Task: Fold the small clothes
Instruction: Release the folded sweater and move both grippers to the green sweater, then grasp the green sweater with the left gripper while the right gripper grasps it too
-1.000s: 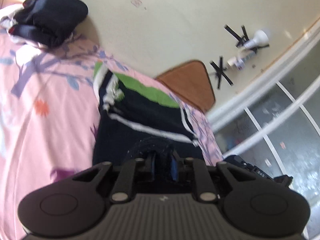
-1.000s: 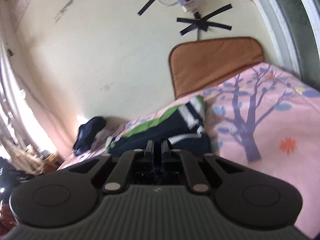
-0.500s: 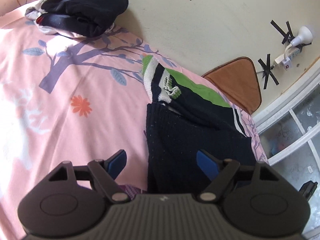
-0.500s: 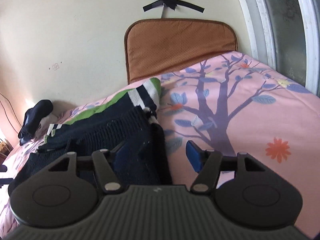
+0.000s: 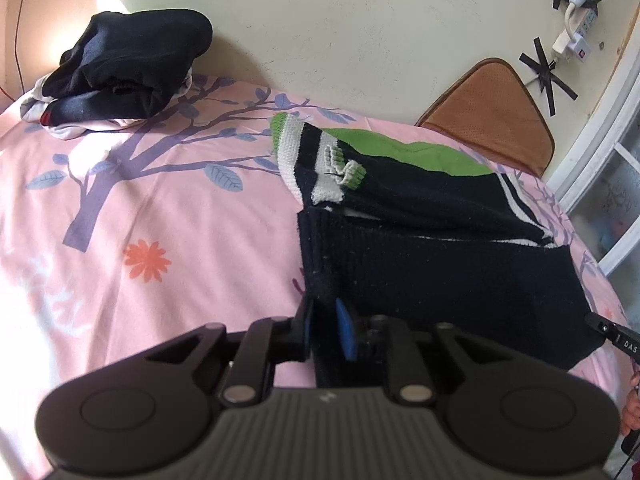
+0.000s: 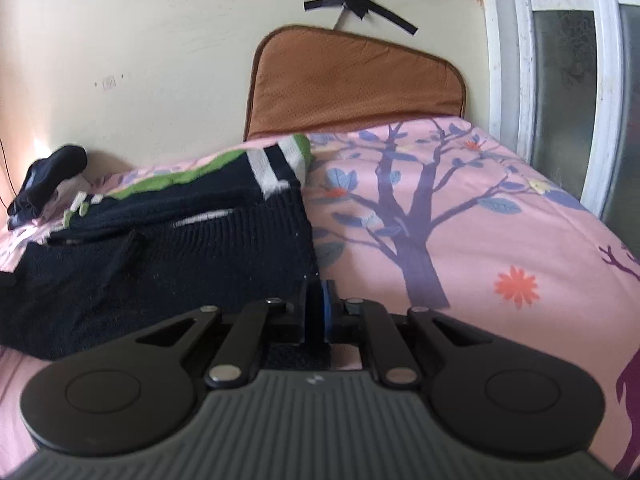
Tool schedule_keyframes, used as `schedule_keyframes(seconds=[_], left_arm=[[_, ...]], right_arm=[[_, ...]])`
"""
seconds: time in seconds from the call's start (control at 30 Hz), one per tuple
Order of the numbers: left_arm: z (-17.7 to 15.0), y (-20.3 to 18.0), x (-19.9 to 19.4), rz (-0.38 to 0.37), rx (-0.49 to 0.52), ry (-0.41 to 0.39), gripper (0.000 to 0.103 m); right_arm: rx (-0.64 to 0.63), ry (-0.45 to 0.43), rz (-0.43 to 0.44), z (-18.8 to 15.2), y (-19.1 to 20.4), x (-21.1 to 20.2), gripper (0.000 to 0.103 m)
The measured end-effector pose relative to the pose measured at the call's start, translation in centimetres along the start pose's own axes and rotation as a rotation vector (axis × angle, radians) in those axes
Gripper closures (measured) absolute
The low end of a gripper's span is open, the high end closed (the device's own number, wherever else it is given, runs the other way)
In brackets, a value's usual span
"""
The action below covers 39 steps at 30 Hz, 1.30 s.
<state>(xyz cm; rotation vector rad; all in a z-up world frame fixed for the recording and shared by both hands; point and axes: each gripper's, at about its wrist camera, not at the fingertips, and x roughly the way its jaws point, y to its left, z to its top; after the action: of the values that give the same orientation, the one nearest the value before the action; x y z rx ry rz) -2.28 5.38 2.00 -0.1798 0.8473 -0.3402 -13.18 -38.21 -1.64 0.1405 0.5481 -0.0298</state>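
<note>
A navy knit sweater [image 5: 420, 264] with green and white stripes lies partly folded on the pink bedsheet [image 5: 160, 220]. My left gripper [image 5: 325, 320] is at the sweater's near left corner; its jaws are closing, and the blue pads pinch the dark knit edge between them. In the right wrist view the same sweater [image 6: 160, 248] spreads to the left. My right gripper [image 6: 316, 304] is shut on its near right corner, with fabric caught between the fingers.
A pile of dark clothes [image 5: 128, 60] sits at the back left against the wall. A brown cushion [image 6: 352, 84] leans at the head of the bed. The window frame [image 6: 560, 60] runs along the right. Bare sheet [image 6: 480, 240] lies right of the sweater.
A second ago both grippers were shut on raised fabric. Half a second ago both stood open over the laid-down sweater. Now both have sunk and closed on its near corners.
</note>
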Motion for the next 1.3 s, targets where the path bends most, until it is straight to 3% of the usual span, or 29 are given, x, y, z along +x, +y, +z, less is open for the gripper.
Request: schedule_keyframes(seconds=[0.07,0.13,0.17,0.33,0.37,0.43,0.57,0.67,0.73,0.8,0.83,0.87,0.9,0.93,1.0,1.17,1.3], left_arm=[[0.6,0.5,-0.5,-0.015,0.021,0.020,0.077],[1.9,0.9,-1.9,-0.001,0.048,-0.028,0.068],[2.9,0.9,-2.4,0.016,0.065,-0.063,0.060],[10.3,-0.4,-0.7,0.058,0.147,-0.162,0.050],[11.7,-0.8,0.5,0.057,0.152,-0.157,0.050],[14.9,-2.1,4.2,0.040,0.172,-0.124,0.049],[18.6,-4.9,12.6,0.086,0.262,-0.028,0.037],[20.0,-5.8,18.0,0.103,0.280,0.045,0.018],[20.3,-5.8,20.4,0.091,0.278,0.076,0.016],[20.1,-5.9,21.9,0.055,0.277,0.105,0.026],[19.9,-6.1,22.5,0.041,0.285,0.128,0.054],[19.6,-6.3,22.6,0.026,0.294,0.130,0.063],[19.5,-6.6,22.4,0.017,0.308,0.119,0.073],[19.3,-6.9,22.1,-0.003,0.313,0.123,0.089],[19.0,-7.7,20.9,0.025,0.330,0.087,0.090],[18.2,-9.0,14.1,-0.012,0.310,-0.049,0.091],[14.3,-10.4,5.8,-0.077,0.338,-0.175,0.091]], right_arm=[[-0.066,-0.004,-0.011,0.2,0.6,0.1,0.090],[-0.070,-0.048,-0.009,2.1,0.3,-0.2,0.081],[-0.057,-0.084,0.001,3.4,-0.1,-0.5,0.081],[-0.024,-0.129,0.123,11.9,0.0,2.9,0.079],[-0.024,-0.113,0.163,13.4,0.5,4.6,0.076],[-0.034,-0.051,0.227,16.2,1.7,9.0,0.050],[-0.074,0.089,0.234,19.8,4.6,18.5,0.045],[-0.118,0.158,0.220,21.0,6.4,23.9,0.029],[-0.150,0.214,0.240,21.3,7.1,26.9,0.023],[-0.175,0.266,0.256,21.1,7.7,29.2,0.023],[-0.179,0.305,0.284,20.8,7.9,30.1,0.024],[-0.179,0.340,0.307,20.5,8.1,30.9,0.025],[-0.187,0.358,0.325,20.0,8.3,31.2,0.033],[-0.217,0.343,0.332,19.5,8.6,31.0,0.058],[-0.226,0.318,0.379,19.3,8.9,29.9,0.088],[-0.199,0.174,0.415,20.6,8.8,23.6,0.090],[-0.230,0.054,0.471,19.7,7.9,14.7,0.090]])
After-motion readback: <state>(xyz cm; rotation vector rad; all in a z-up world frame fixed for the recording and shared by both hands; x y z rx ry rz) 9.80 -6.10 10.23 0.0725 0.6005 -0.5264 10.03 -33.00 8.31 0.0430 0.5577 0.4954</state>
